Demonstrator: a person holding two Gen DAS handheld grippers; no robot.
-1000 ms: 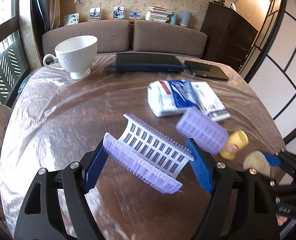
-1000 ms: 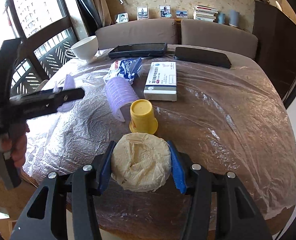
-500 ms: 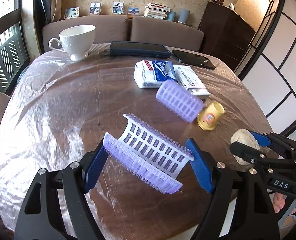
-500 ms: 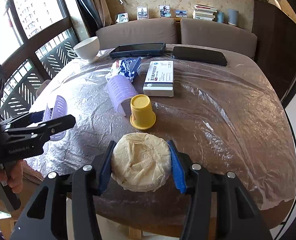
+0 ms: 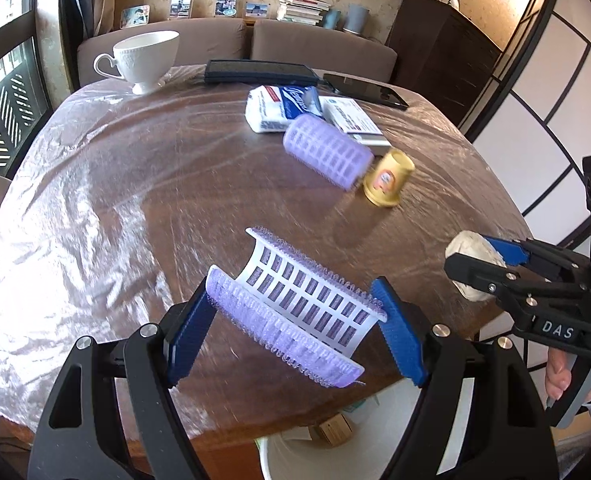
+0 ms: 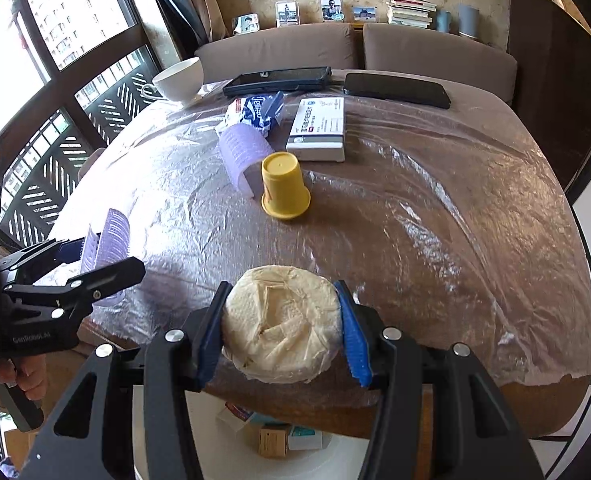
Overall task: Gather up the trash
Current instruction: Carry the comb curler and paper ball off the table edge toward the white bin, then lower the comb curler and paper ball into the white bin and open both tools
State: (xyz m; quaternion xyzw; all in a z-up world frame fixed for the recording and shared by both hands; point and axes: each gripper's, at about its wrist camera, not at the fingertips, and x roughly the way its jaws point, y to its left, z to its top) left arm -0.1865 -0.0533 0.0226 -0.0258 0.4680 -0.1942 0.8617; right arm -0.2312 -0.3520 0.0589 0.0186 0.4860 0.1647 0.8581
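Grip status on both tongs is what I read first: my left gripper (image 5: 295,328) holds a split purple hair roller (image 5: 295,304) between its blue pads, jaws about half open and pressing on the roller's two ends, at lower centre of the left wrist view. My right gripper (image 6: 281,332) is clamped on a crumpled paper wad (image 6: 281,324), jaws fairly narrow, pads touching both sides of the wad, at lower centre of the right wrist view. Both loads sit over the near edge of the table (image 5: 95,200), which is covered in clear plastic film. Below that edge, at the bottom of both views, I see a white bin (image 6: 347,456) with small cartons inside. In the left wrist view the right gripper (image 5: 475,268) appears at right centre with the wad, a hand (image 5: 559,372) below it. On the table, in the upper centre, a whole purple roller (image 5: 327,152) lies touching an upturned yellow cup (image 5: 387,178); just behind them rest a tissue pack (image 5: 279,108) and a white box (image 5: 353,120). A white teacup (image 5: 143,60) stands at upper left, with a dark case (image 5: 259,72) and a phone (image 5: 365,90) along the far edge.
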